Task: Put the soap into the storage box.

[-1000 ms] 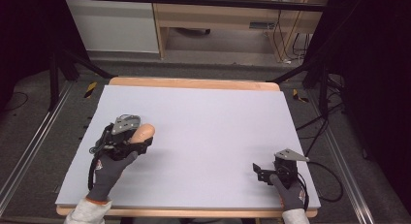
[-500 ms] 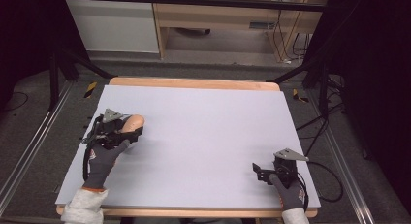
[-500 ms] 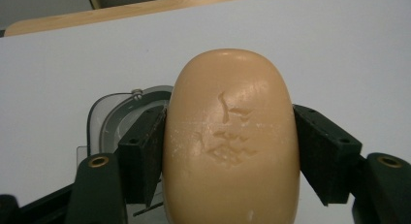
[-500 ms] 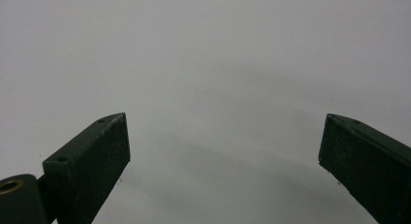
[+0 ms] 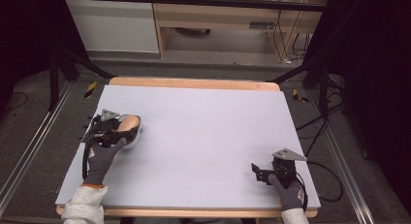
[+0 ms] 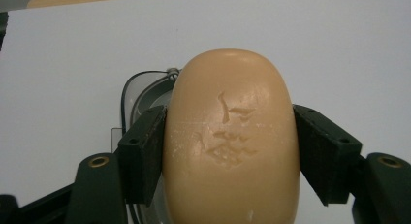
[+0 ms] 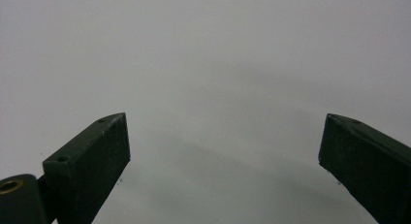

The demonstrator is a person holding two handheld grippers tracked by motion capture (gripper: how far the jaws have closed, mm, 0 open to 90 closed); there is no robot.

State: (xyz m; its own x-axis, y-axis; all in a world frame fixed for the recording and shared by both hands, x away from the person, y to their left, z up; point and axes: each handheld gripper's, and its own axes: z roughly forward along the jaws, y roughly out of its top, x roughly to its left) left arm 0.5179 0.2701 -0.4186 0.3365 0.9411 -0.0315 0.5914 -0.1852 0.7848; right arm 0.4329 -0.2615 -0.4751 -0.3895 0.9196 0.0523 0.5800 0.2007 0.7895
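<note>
Your right tongs (image 5: 258, 173) sit near the tabletop's (image 5: 208, 127) front right corner, jaws spread wide with nothing between them, just bare surface. Farther up, by the left edge, your left tongs (image 5: 127, 131) are clamped on the tan bar of soap (image 6: 231, 141), one jaw pressing each long side. Just beyond and beneath the soap lies a clear soap dish (image 6: 140, 95).

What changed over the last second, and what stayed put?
The left gripper, shut on the bar of soap, carried it leftward toward the table's left edge, over a clear dish. The right gripper stayed open near the front right corner.
</note>
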